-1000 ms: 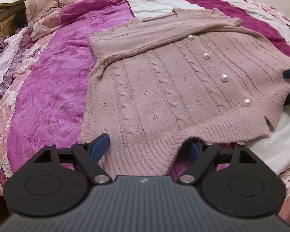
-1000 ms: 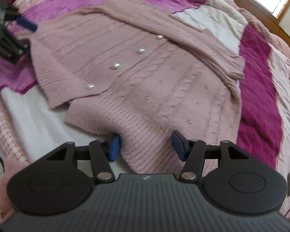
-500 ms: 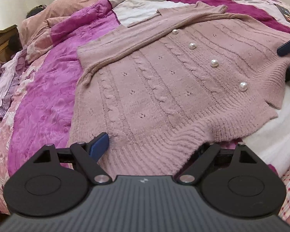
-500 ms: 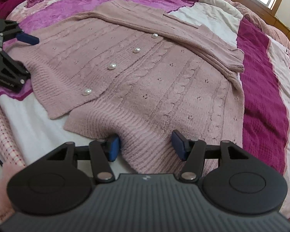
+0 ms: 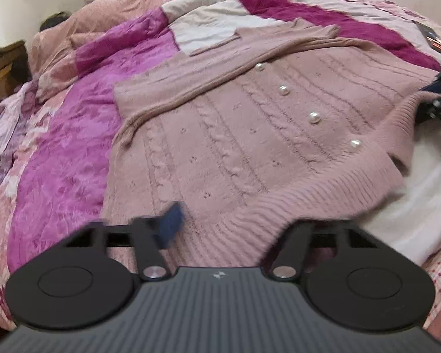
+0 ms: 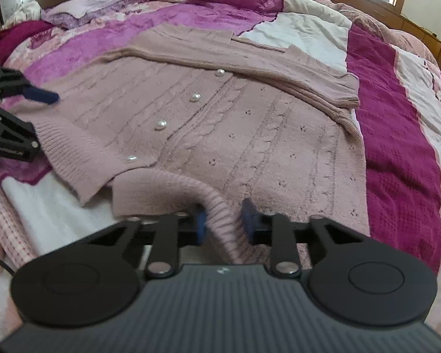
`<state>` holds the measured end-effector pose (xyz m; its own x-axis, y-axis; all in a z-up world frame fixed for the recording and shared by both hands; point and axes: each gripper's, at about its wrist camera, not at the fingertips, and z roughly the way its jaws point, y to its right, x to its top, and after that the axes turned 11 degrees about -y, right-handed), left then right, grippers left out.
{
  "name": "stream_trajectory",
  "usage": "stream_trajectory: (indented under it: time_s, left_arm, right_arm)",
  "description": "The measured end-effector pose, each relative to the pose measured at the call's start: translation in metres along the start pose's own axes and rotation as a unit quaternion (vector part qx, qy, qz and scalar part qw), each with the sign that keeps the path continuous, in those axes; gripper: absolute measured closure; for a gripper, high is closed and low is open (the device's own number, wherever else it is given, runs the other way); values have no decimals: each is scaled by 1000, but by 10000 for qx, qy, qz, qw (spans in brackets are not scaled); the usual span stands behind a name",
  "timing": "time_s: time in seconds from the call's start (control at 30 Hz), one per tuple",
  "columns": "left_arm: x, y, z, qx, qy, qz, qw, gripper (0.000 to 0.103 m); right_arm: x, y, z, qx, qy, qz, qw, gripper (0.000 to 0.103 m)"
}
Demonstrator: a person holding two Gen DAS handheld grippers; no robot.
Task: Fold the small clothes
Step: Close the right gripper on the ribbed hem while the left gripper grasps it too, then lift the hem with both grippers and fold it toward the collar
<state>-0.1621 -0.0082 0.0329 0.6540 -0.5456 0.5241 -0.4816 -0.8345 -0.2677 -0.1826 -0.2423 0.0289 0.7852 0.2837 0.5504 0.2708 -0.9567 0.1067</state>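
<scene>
- Both sets of jaws had just been closing on the near hem of the cardigan [image 6: 250, 135], which a second before lay loose between wide-open jaws.
- Right gripper [image 6: 223, 220] was clenched on a raised ridge of ribbed hem [image 6: 217, 206], blue pads pressing either side of the knit.
- Left gripper [image 5: 220, 229] had narrowed over the hem too; only its left pad [image 5: 170, 223] showed, blurred, and the right one sat under the knit, so a firm pinch could not be told.
- Cardigan lay flat, face up, on the quilt [image 5: 58, 161], pearl buttons [image 5: 314, 117] running near to far, both sleeves folded across the far end.
- White sheet [image 6: 58, 206] showed just beside the near hem, at the bed edge.
- Step in hand, as I judged it: grasp both near hem corners for a fold toward the far end.
- To do it well: confirm the left pinch holds both layers before lifting; lift both hands level and together so the hem stays straight.
- Carry the hem over the buttons to meet the sleeves, keeping tension even between the hands.
- Risk: loose knit could stretch or slip from a shallow grip; open front panel near the right gripper could flop aside.
</scene>
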Motion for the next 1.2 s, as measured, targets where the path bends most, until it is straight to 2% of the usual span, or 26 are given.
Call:
stream_trajectory:
  time_s: [0.03,0.1,0.13,0.57,0.97,1.2]
  left_arm:
    - [1,1,-1,-21,-6,2,10000,67]
    - [2,2,-1,-125,2,-7,9999,88]
    - [3,1,-2,-224,14,-23,9997,91]
    - [34,-10,-29,-103,685,-557,9960,94]
    - [63,-25,-25,8,864,-1077,9904,94]
    - [87,-38,-29,40,1139,-1346,9843,95]
  right_arm:
    - [1,-1,0,6,26,-17,10000,88]
    - [2,-3,-2,-37,111,-54,9999,90]
    - [3,-3,-4,-64,178,-52,9998,91]
    - [25,7,-23,-370,872,231,9952,94]
    - [48,14,-24,-586,1313,556,9880,95]
    - [68,21,-25,-676,1703,883,9791,95]
